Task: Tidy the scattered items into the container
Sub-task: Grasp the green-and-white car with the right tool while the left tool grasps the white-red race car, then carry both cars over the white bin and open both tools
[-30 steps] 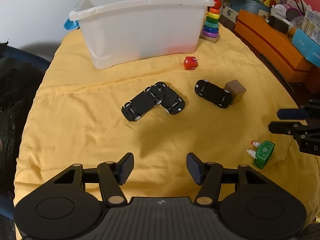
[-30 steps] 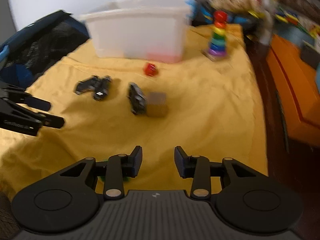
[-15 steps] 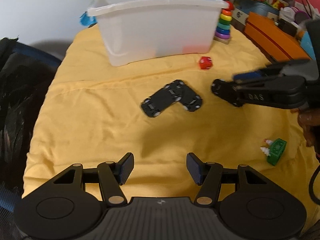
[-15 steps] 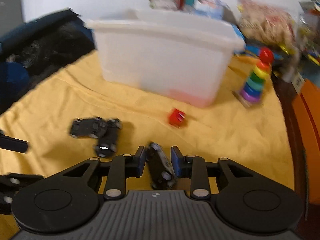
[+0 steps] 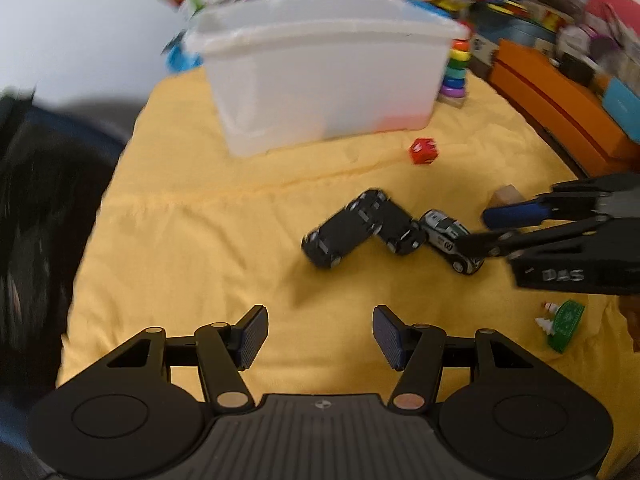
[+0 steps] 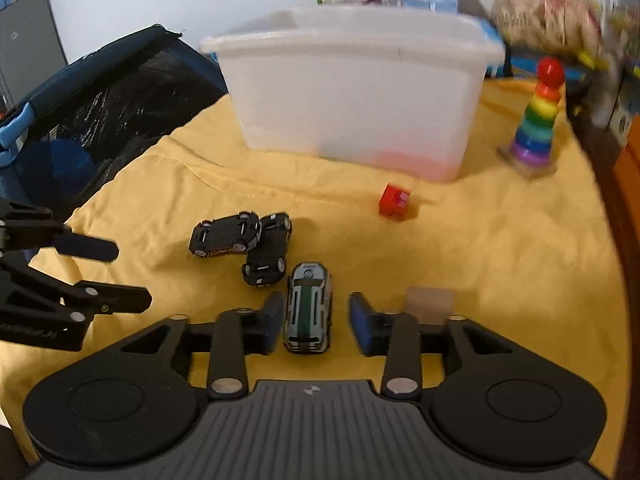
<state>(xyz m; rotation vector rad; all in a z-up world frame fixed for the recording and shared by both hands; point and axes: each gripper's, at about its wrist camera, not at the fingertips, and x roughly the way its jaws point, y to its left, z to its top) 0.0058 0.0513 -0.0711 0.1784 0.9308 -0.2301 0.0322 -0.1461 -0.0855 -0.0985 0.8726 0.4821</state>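
Yellow cloth covers the bench (image 6: 500, 264), white container (image 6: 352, 92) at its far side. Since a moment ago the right gripper (image 6: 313, 322) has let go of the silver car (image 6: 308, 308), now upright between its spread fingers near the container. The left gripper (image 5: 320, 334) hovers, fingers spread and empty. A fresh grasp seems needed.

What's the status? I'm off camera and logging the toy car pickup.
Left gripper open, empty. Right gripper open, straddling the grey toy car, not yet clamped. Two black cars close ahead-left; white bin beyond.
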